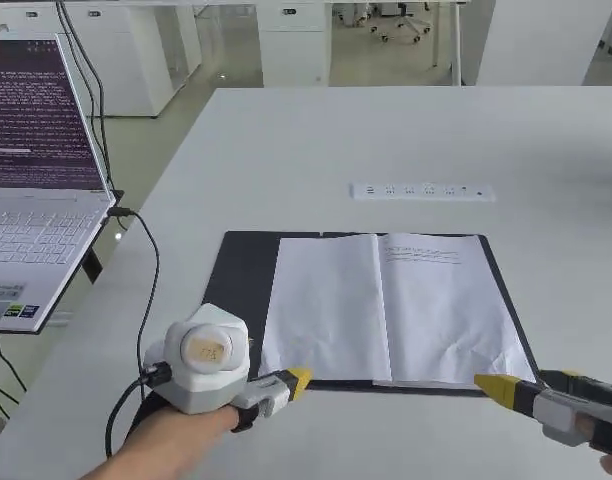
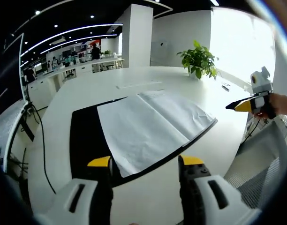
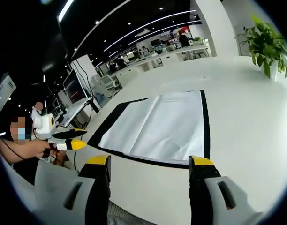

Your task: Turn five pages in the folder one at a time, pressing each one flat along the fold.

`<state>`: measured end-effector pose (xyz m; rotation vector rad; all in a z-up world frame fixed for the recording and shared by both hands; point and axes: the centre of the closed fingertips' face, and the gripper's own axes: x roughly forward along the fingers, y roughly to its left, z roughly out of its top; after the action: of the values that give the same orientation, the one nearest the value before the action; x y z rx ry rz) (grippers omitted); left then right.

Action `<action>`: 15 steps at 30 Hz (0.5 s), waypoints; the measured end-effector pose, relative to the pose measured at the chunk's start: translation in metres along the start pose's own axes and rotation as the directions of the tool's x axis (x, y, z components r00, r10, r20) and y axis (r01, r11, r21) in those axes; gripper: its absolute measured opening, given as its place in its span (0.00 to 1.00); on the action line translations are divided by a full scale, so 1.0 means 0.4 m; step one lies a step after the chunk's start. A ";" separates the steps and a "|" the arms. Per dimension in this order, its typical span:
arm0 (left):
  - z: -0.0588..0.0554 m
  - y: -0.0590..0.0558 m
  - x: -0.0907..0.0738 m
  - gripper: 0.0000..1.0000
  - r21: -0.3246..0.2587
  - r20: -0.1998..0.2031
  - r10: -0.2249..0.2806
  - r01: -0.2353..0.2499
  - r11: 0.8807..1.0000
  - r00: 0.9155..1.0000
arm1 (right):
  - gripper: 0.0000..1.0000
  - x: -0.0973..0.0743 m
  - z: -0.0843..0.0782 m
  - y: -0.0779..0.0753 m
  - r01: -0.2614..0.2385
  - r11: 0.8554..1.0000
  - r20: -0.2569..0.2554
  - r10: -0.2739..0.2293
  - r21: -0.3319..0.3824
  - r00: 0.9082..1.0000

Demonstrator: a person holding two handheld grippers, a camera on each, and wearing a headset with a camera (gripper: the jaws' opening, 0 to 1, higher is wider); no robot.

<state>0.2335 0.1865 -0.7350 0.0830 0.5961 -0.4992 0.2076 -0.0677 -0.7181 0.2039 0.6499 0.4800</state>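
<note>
The black folder point(image 1: 242, 285) lies open on the white table, its white pages point(image 1: 386, 310) spread flat with a few printed lines at the top of the right page. My left gripper point(image 1: 292, 382) hovers just off the folder's near left corner, jaws open and empty; in the left gripper view point(image 2: 146, 161) the pages point(image 2: 148, 124) lie right ahead. My right gripper point(image 1: 501, 390) waits off the near right corner, also open with nothing in it point(image 3: 149, 160), facing the folder point(image 3: 157, 124). Neither gripper touches the paper.
An open laptop point(image 1: 36, 200) stands at the left on a separate stand, and a black cable point(image 1: 151, 290) runs down beside the table edge. A white power strip point(image 1: 423, 191) lies behind the folder. A potted plant point(image 2: 199, 61) stands at the table's far end.
</note>
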 end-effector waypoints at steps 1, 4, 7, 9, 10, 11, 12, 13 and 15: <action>0.006 -0.002 -0.006 0.62 0.007 0.007 0.000 0.000 1.000 1.000 | 0.71 -0.005 -0.005 -0.004 0.011 1.000 -0.002 -0.011 -0.009 1.000; 0.021 -0.011 -0.022 0.69 0.036 0.020 -0.003 0.003 0.999 1.000 | 0.73 -0.014 -0.012 -0.018 0.036 0.999 0.000 -0.036 -0.026 0.999; 0.039 -0.020 -0.040 0.72 0.059 0.040 -0.003 0.001 0.998 0.999 | 0.74 -0.025 -0.003 -0.039 0.073 0.997 0.017 -0.073 -0.032 0.997; 0.048 -0.025 -0.051 0.76 0.067 0.047 -0.007 0.004 0.998 0.999 | 0.75 -0.039 0.016 -0.054 0.107 0.993 0.053 -0.105 -0.044 0.993; 0.049 -0.025 -0.055 0.78 0.069 0.048 -0.005 0.002 0.998 0.999 | 0.77 -0.044 0.021 -0.060 0.118 0.992 0.064 -0.115 -0.035 0.991; 0.052 -0.024 -0.061 0.80 0.063 0.049 -0.003 0.000 0.998 0.999 | 0.78 -0.049 0.023 -0.063 0.121 0.992 0.069 -0.118 -0.030 0.991; 0.057 -0.023 -0.065 0.83 0.053 0.059 -0.002 -0.001 0.999 0.998 | 0.79 -0.054 0.024 -0.064 0.116 0.993 0.074 -0.113 -0.028 0.991; 0.061 -0.022 -0.069 0.84 0.045 0.067 -0.001 -0.002 0.999 0.998 | 0.78 -0.057 0.023 -0.065 0.113 0.993 0.073 -0.111 -0.026 0.991; 0.067 -0.015 -0.078 0.86 0.028 0.071 0.011 -0.013 1.000 0.997 | 0.79 -0.064 0.019 -0.069 0.117 0.993 0.071 -0.114 -0.030 0.991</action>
<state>0.2221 0.1887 -0.6951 0.0960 0.5191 -0.4974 0.2046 -0.1045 -0.7076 0.1488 0.5822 0.3711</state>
